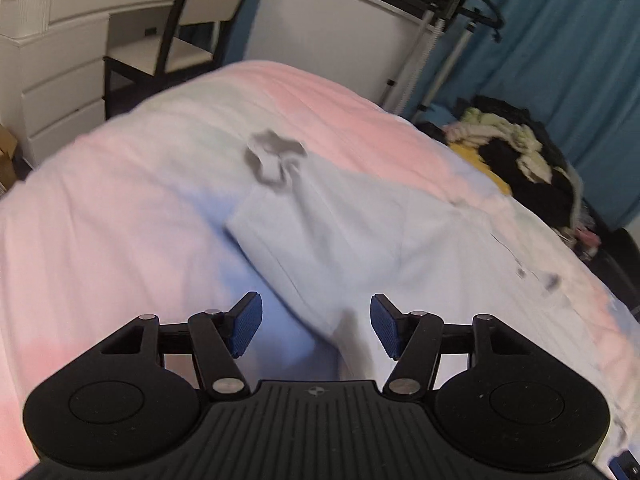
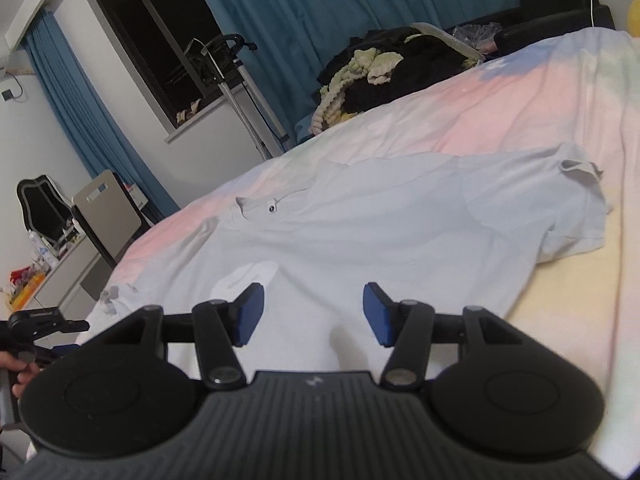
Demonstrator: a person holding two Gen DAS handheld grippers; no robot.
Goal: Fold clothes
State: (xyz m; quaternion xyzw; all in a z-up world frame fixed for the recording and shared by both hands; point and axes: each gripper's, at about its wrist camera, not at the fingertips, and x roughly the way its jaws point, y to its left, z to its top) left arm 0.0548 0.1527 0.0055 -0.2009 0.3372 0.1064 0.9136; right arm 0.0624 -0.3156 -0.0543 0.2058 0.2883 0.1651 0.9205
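Shirt [image 2: 380,232] lies spread flat on the bed [image 2: 500,112], collar [image 2: 256,204] toward the left in the right wrist view, one sleeve [image 2: 576,200] out at the far right. Right gripper [image 2: 314,314] sits over the shirt's near edge, fingers apart, nothing between them. Left gripper [image 1: 316,330] is over another shirt edge, fingers [image 1: 246,328] also apart; in the right view it shows at the far left, beside the bed. Clothes pile [image 2: 384,76] sits beyond the bed's far edge, curtain [image 2: 340,12] behind it. Stand [image 2: 236,80] is left of the pile, under the window [image 2: 160,40]. Chair [image 1: 176,36] and drawers [image 1: 60,72] stand past the bed's other side, drawers left of chair.
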